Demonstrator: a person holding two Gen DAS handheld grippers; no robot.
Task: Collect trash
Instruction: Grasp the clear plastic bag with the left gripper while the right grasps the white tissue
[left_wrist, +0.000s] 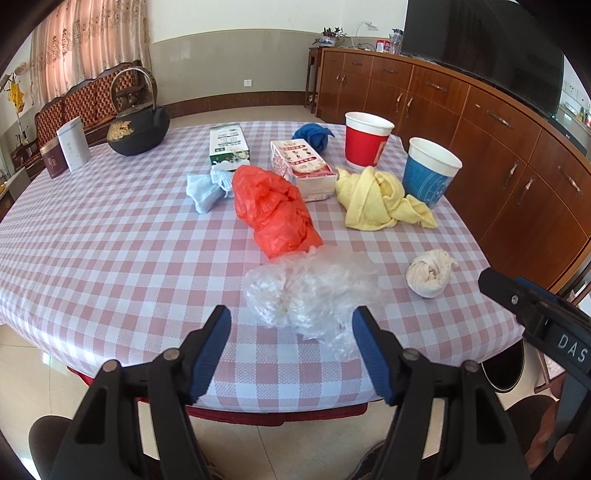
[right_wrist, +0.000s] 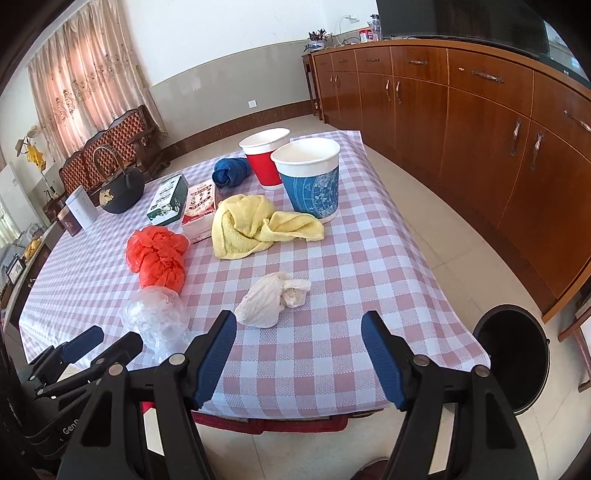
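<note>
We find the left gripper and the right gripper side by side, both angled downward, jaws standing well apart with nothing clamped between the blue pads of either.

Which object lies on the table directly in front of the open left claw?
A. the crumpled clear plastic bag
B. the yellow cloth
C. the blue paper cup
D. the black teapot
A: in the left wrist view, the crumpled clear plastic bag lies just ahead of the left claw, in line with its open gap, while the yellow cloth, blue paper cup and black teapot lie much farther back.
</note>
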